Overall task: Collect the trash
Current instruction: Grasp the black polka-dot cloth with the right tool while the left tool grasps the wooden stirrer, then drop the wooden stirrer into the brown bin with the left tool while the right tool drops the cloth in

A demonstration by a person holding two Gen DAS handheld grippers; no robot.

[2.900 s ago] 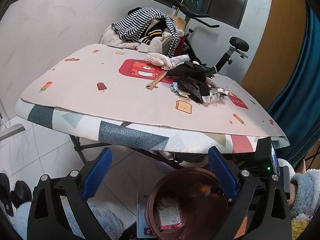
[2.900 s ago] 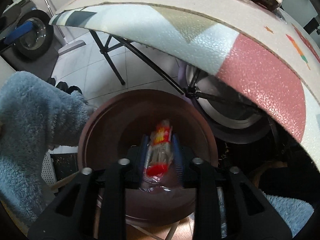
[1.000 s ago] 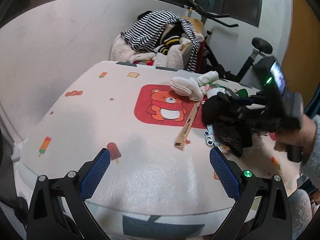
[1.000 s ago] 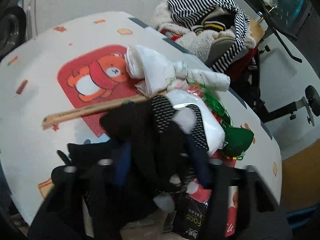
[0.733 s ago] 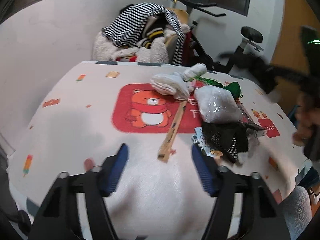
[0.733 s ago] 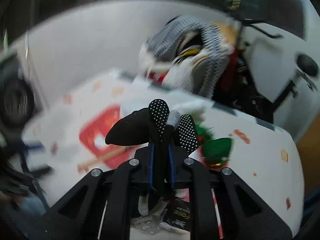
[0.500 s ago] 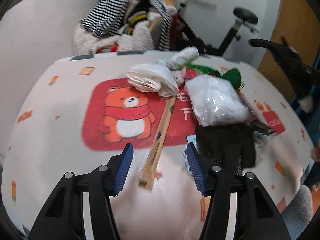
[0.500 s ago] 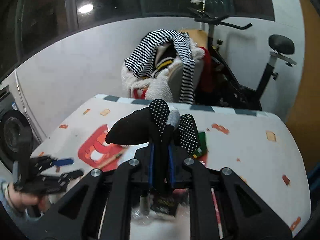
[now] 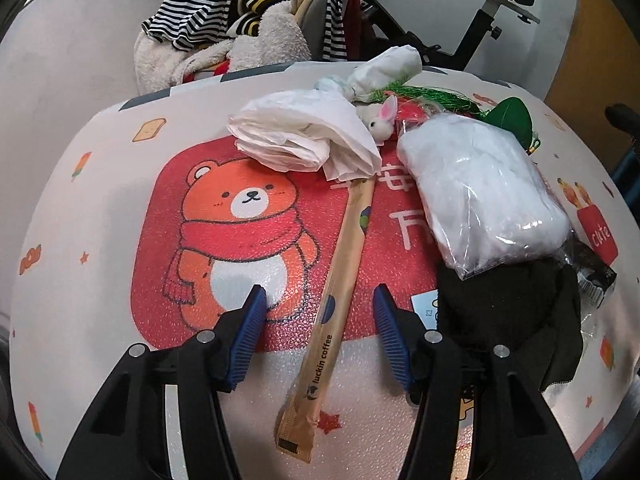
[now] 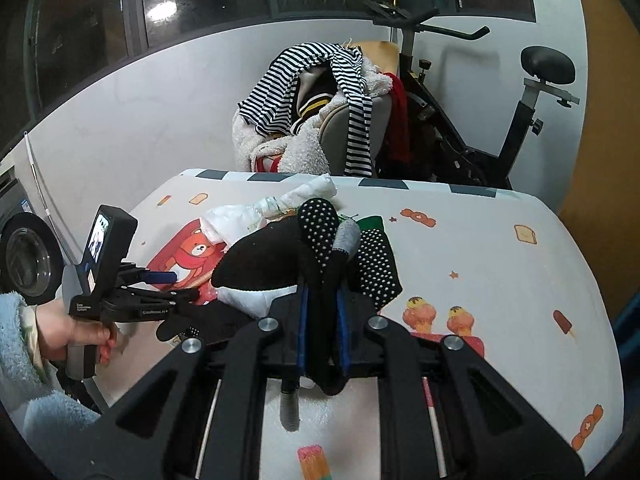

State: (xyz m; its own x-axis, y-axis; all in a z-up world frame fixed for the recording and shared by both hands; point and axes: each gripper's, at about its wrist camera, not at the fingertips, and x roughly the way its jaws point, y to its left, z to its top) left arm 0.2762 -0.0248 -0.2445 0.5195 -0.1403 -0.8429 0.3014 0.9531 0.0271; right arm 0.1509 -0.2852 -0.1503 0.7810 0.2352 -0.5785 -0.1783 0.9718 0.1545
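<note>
Behind the bear-printed foam mat on the table stands a chair heaped with striped clothes. Since a second ago the left gripper has dropped over the long brown paper chopstick sleeve (printed "luckin coffee"), its jaws narrowed from wide to half apart, straddling but not pinching it. The right gripper, then still closing into the pile, is now clamped on black dotted socks lifted clear of the mat, so bin-bound next, I judge.

Readable print near the left gripper

"luckin coffee" on the paper sleeve between its fingers; "cute" on the mat's red patch, far right.
</note>
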